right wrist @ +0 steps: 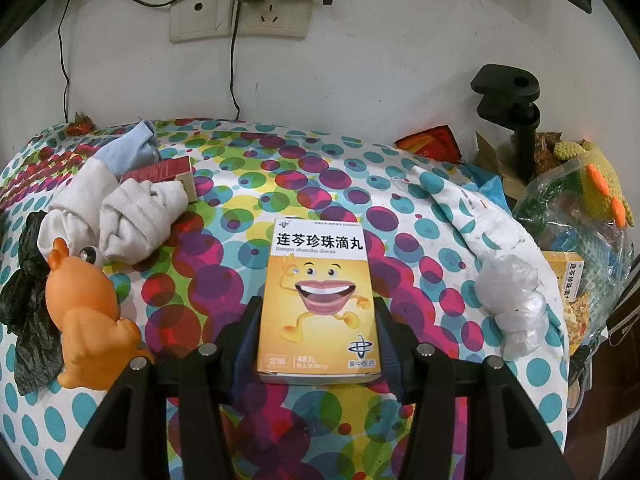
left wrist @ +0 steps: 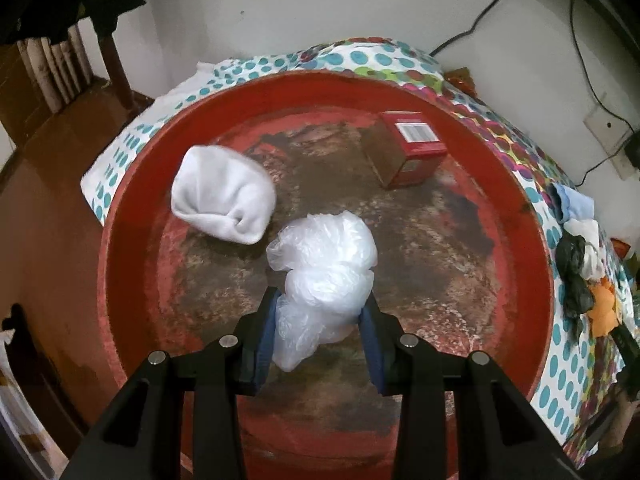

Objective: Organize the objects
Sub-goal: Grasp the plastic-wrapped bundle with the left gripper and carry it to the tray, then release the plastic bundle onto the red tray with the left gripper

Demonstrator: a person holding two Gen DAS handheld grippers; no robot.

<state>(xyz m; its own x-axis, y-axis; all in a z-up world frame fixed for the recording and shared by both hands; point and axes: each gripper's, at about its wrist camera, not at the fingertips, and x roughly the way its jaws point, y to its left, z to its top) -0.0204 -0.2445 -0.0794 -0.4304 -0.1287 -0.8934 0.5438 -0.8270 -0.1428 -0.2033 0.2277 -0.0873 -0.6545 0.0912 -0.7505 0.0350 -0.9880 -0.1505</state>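
Note:
In the left wrist view my left gripper is shut on a crumpled clear plastic bag and holds it over a big round red tray. In the tray lie a rolled white sock at the left and a red box at the far right. In the right wrist view my right gripper is shut on a yellow medicine box with a cartoon mouth, held above the dotted tablecloth.
On the cloth to the left lie an orange rubber duck, a black bag, white socks, a blue cloth and a red box. A second clear bag lies right. Clutter, a clamp and wall sockets stand behind.

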